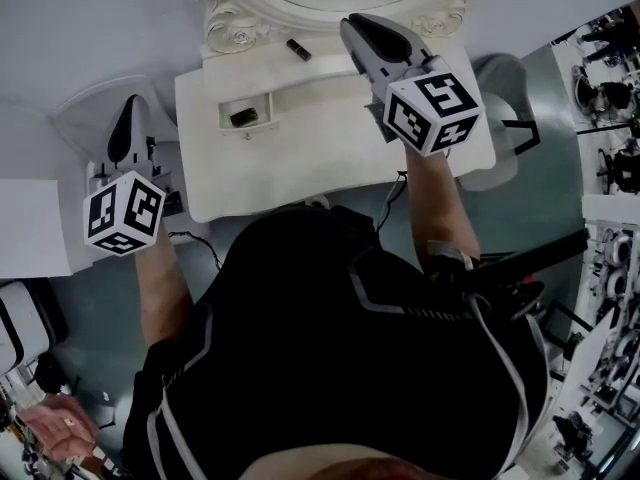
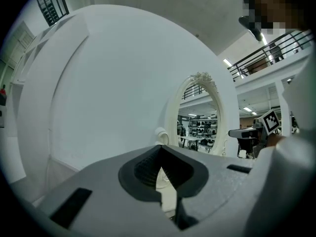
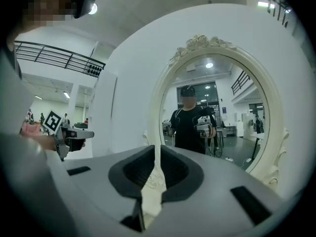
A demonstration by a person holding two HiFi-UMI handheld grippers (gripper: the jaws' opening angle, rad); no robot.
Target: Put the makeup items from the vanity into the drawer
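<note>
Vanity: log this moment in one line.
drawer open, dark item inside | second dark item on vanity | left gripper shut, empty | right gripper slightly open, empty

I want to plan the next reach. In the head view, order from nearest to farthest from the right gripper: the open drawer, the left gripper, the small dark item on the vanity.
From the right gripper:
1. the small dark item, left of it on the vanity.
2. the open drawer, farther left, pulled out.
3. the left gripper, far left, off the vanity.
</note>
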